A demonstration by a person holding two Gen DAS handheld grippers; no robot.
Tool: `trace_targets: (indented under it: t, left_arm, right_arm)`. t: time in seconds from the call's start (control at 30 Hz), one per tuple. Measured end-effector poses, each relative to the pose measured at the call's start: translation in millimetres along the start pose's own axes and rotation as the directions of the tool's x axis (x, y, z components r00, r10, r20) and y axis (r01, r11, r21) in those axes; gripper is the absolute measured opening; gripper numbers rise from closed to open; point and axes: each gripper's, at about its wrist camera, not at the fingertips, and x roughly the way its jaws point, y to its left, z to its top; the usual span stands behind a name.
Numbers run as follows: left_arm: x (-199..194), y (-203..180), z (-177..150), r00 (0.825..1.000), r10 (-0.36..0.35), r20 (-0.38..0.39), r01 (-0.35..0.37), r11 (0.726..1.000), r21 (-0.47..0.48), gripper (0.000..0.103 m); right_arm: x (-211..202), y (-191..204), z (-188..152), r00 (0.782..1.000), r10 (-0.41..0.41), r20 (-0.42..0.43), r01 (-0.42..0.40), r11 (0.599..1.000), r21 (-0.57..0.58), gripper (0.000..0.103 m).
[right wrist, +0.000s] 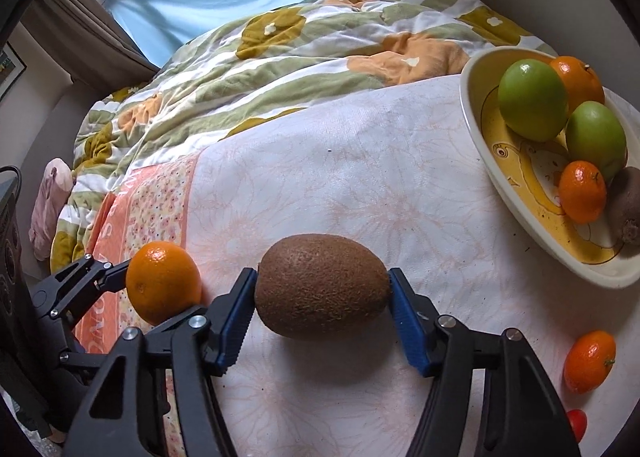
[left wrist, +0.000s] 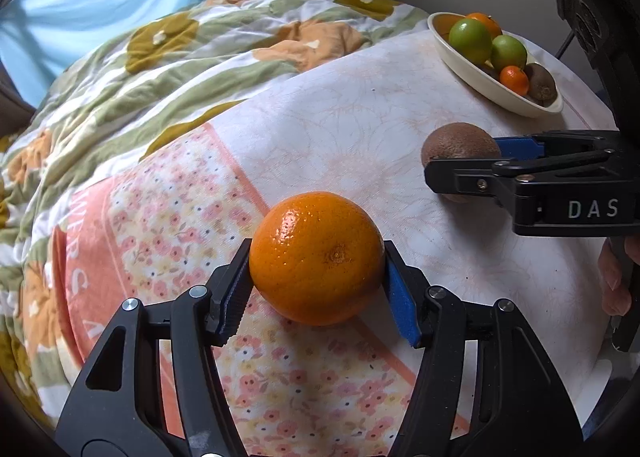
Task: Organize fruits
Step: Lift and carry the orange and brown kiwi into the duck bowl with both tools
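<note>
My left gripper (left wrist: 318, 277) is clamped on the big orange (left wrist: 318, 257), ribbed blue pads pressed to both flanks of its glossy, dimpled peel, navel facing up. Off to the side, my right gripper (right wrist: 322, 297) is clamped on the kiwi (right wrist: 322, 291), an egg-shaped thing with dull, fuzzy brown skin, one pad on each narrow end. Below both lies the tablecloth (right wrist: 360, 185), pale woven cloth with faint peach flower outlines and a coral band of tiny blossoms. At the far corner sits the bowl (right wrist: 480, 161), a shallow cream oval with a yellow cartoon inside, holding two smooth green apples (right wrist: 532, 99), an orange, a small mandarin and another kiwi. A loose mandarin (right wrist: 590, 361) rests on the cloth near my right fingers. Behind, a rumpled quilt (left wrist: 180, 57), striped green.
</note>
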Motion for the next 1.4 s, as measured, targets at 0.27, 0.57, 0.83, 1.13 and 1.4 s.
trace_targets:
  t: [0.27, 0.57, 0.83, 1.13, 1.4]
  left_arm:
    - [-34, -1, 2, 0.999, 0.023, 0.038, -0.022, 0.999, -0.043, 0.064]
    - [-94, -23, 25, 0.994, 0.057, 0.092, -0.050, 0.996, -0.079, 0.064]
    - [-123, -68, 53, 0.985, 0.090, 0.150, -0.070, 0.988, -0.135, 0.064]
    - [-106, -128, 94, 0.983, 0.086, 0.165, -0.054, 0.980, -0.191, 0.064]
    - [-55, -164, 126, 0.988, 0.077, 0.134, -0.047, 0.976, -0.214, 0.064]
  right_arm:
    - [-30, 9, -5, 0.999, 0.022, 0.029, -0.021, 0.999, -0.030, 0.060]
    - [-99, 4, -2, 0.995, 0.048, 0.091, -0.042, 0.997, -0.066, 0.060]
    - [-151, -33, 6, 0.989, 0.075, 0.127, -0.061, 0.992, -0.110, 0.060]
    - [-179, -100, 30, 0.989, 0.076, 0.130, -0.054, 0.984, -0.169, 0.060]
    - [-168, -159, 56, 0.992, 0.086, 0.095, -0.067, 0.980, -0.188, 0.060]
